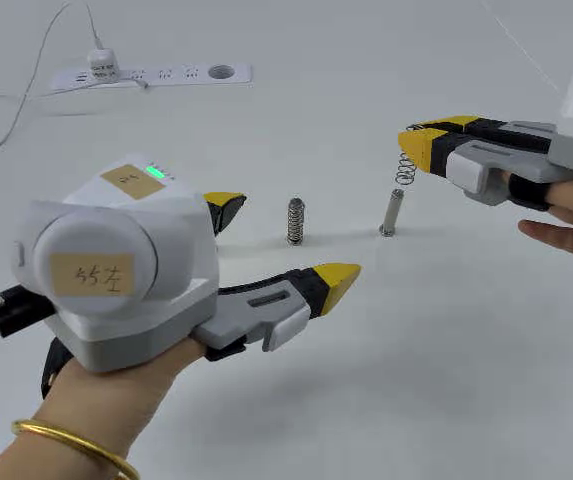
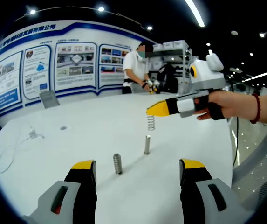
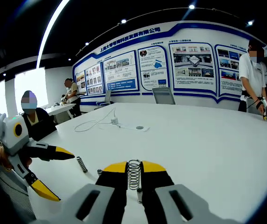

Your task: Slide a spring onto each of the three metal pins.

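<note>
Right gripper (image 1: 418,140) clamped on a spring (image 1: 405,168), hanging just above a bare pin (image 1: 391,213) on the white workbench (image 1: 466,350), left gripper (image 2: 138,164) spread wide, holding nothing, near a spring-covered pin (image 1: 295,221).

My left gripper (image 2: 138,164), right gripper (image 1: 418,148): grey and black, yellow tips. Each spring (image 1: 295,221), pin (image 1: 392,212): silver. Tabletop (image 1: 416,350): white. Power strip (image 1: 166,74), far edge: white. My bangle (image 1: 71,440): gold.

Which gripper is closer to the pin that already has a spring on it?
Left. The left gripper is open, with the sprung pin just ahead between its fingers. The right gripper is farther off, holding a spring above the bare pin.
</note>
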Demonstrator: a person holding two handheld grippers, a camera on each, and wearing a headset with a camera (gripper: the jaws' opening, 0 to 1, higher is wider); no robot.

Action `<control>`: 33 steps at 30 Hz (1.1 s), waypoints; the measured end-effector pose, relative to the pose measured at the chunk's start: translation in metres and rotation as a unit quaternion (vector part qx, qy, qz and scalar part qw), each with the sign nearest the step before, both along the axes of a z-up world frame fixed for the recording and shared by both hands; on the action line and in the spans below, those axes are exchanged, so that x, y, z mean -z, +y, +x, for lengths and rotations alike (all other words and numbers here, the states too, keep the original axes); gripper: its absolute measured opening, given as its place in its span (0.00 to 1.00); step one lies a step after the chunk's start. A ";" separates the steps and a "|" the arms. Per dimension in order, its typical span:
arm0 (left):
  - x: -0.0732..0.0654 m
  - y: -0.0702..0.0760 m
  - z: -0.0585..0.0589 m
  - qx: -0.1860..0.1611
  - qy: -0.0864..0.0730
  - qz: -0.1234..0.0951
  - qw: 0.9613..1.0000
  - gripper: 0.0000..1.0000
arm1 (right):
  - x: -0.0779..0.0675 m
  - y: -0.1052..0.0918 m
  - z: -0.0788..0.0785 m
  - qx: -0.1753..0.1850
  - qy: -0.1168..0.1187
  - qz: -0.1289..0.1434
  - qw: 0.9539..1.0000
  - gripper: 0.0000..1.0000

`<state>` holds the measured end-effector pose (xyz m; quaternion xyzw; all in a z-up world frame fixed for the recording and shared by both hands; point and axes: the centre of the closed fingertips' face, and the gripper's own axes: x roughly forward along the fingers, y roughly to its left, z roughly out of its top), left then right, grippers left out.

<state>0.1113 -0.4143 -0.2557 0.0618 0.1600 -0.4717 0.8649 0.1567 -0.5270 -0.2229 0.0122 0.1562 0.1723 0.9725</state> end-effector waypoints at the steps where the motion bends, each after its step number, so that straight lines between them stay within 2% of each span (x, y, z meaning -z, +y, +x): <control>1: 0.000 0.001 0.000 -0.001 0.000 0.001 1.000 0.75 | 0.001 0.000 0.001 0.000 0.000 -0.001 1.000 0.11; 4: -0.002 0.006 0.001 -0.008 -0.003 -0.010 1.000 0.81 | 0.005 -0.001 0.003 0.002 0.006 0.007 1.000 0.11; 10: -0.001 0.016 0.004 -0.027 -0.006 -0.008 1.000 0.89 | 0.012 -0.003 0.005 0.010 0.009 0.008 1.000 0.11; 16: 0.004 0.029 0.005 -0.044 0.003 -0.014 0.999 0.95 | 0.021 -0.005 0.005 0.011 0.014 0.005 1.000 0.11; 20: 0.007 0.034 0.005 -0.049 0.008 -0.008 0.999 1.00 | 0.023 -0.005 0.005 0.012 0.010 0.003 1.000 0.11; 23: 0.008 0.037 0.005 -0.051 0.006 -0.004 0.999 1.00 | 0.022 -0.005 0.006 0.013 0.007 0.004 1.000 0.11; 29: 0.013 0.043 0.007 -0.059 0.015 0.004 0.998 1.00 | 0.027 -0.003 0.004 0.010 0.010 -0.006 1.000 0.11; 33: 0.016 0.047 0.009 -0.066 0.012 0.005 0.998 1.00 | 0.030 -0.001 0.003 0.009 0.008 -0.011 1.000 0.11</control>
